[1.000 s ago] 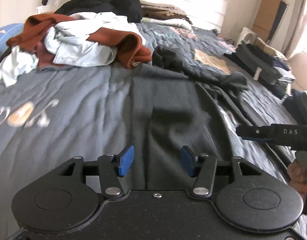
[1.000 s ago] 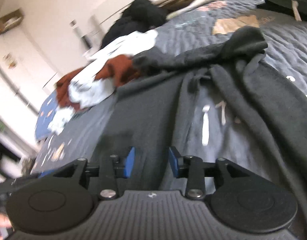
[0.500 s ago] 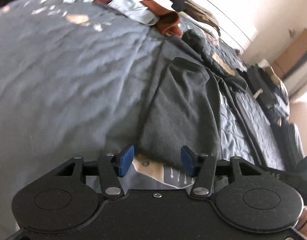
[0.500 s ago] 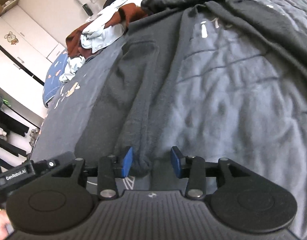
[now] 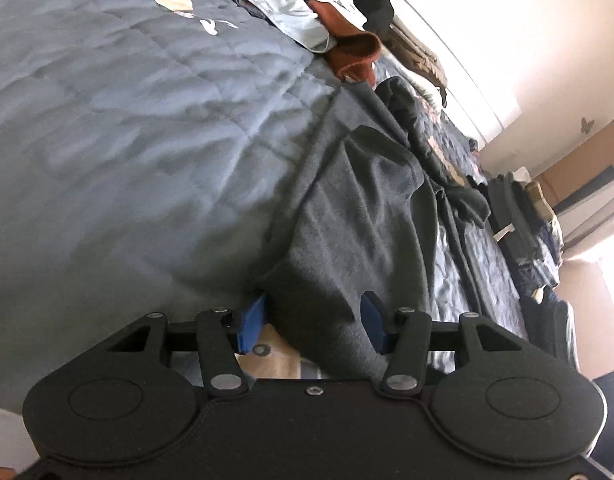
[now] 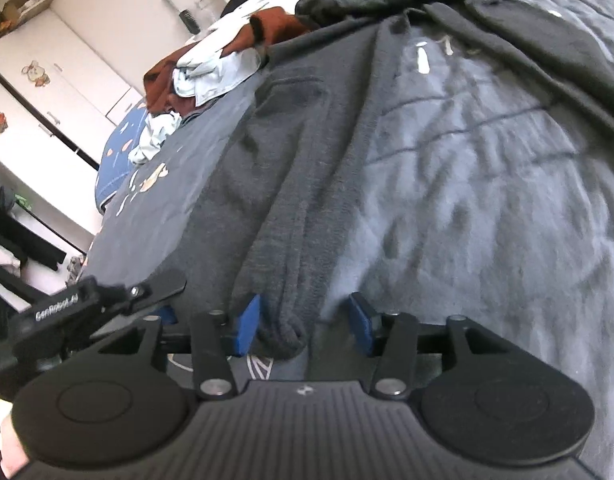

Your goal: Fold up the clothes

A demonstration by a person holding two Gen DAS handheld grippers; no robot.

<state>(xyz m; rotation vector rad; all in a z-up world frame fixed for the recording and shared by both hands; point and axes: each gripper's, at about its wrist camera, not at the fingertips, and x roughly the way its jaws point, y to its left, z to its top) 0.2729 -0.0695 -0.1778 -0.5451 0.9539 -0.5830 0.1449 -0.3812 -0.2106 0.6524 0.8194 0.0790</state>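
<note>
Grippers sit side by side at the near edge of a bed, each with dark grey cloth between its blue pads. The left gripper (image 5: 312,326) has its jaws partly apart and they have just been closing; the near hem of a dark grey garment (image 5: 359,216) fills the gap between them, but the pads do not yet visibly pinch it, with space showing at the right pad. The right gripper (image 6: 303,328) is in a like state: jaws partly apart, just closing, with a rolled fold of the same garment's hem bunched against its left pad (image 6: 247,326) and open space before the right pad.

From both tools the garment runs straight away, its long axis pointing from the hem at the fingertips toward the far end of the bed. It lies fairly flat on a grey-blue quilted bedspread (image 5: 127,140). In the right wrist view the left gripper's black body appears just to the left, so the two tools are close together on the same hem, the left on the outer side and the right further in.

Beyond the garment's far end lies a heap of unfolded clothes (image 5: 307,12), rust-brown and pale blue with something black behind. Folded stacks (image 5: 519,216) sit at the far right side of the bed.

The likely next move is to finish closing on the hem and carry it away along that long axis, folding the near end over the far end. Neither hand is clearly nearer; both are at the hem.
</note>
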